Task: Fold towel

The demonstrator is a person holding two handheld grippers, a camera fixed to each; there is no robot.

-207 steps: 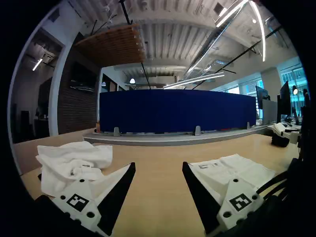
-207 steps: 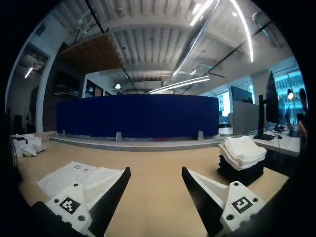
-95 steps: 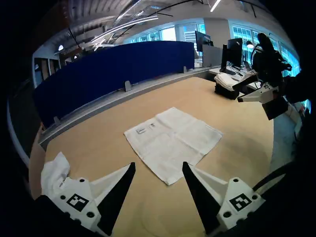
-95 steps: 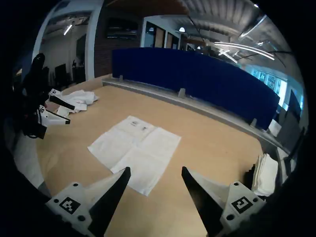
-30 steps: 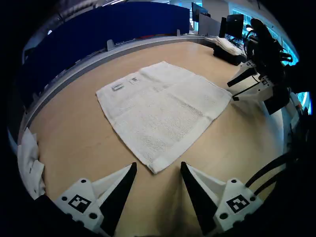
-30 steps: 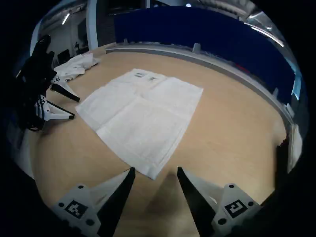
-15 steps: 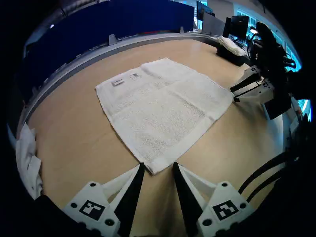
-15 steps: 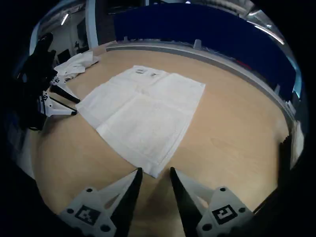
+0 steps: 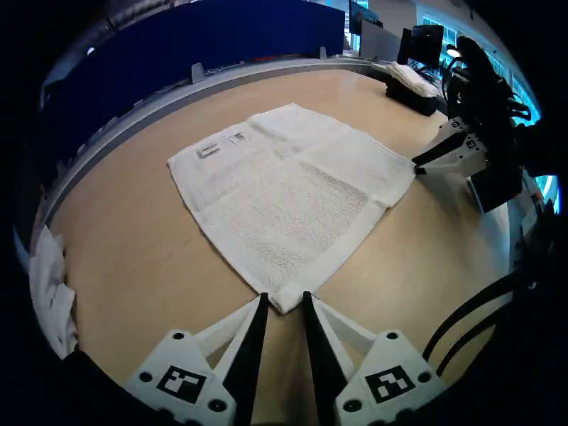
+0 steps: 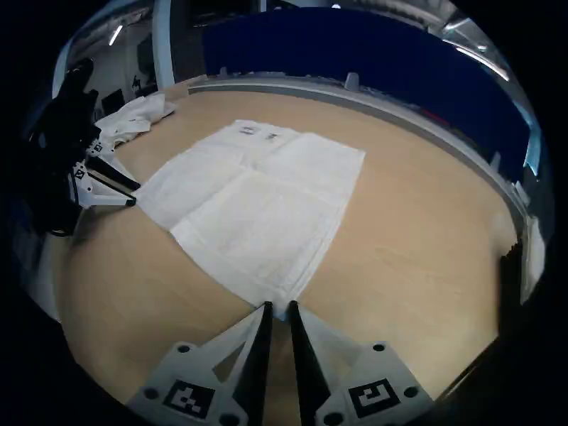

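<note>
The left tongs (image 9: 282, 302), at 6 o'clock in the left gripper view, were drawn together and clamped on the nearest corner of the towel (image 9: 284, 192). The right tongs (image 10: 278, 312) pinched the adjacent near corner, at 6 o'clock in the right gripper view. The towel lay spread flat on the tabletop (image 9: 142, 241), running toward 12 o'clock.

Judged step: corner grasp made, fold not yet begun. The next move calls for lifting both corners evenly and carrying them toward the far edge.

The fingers hid how deep the cloth sat between them. The tags (image 9: 220, 144) were too small to make out.
</note>
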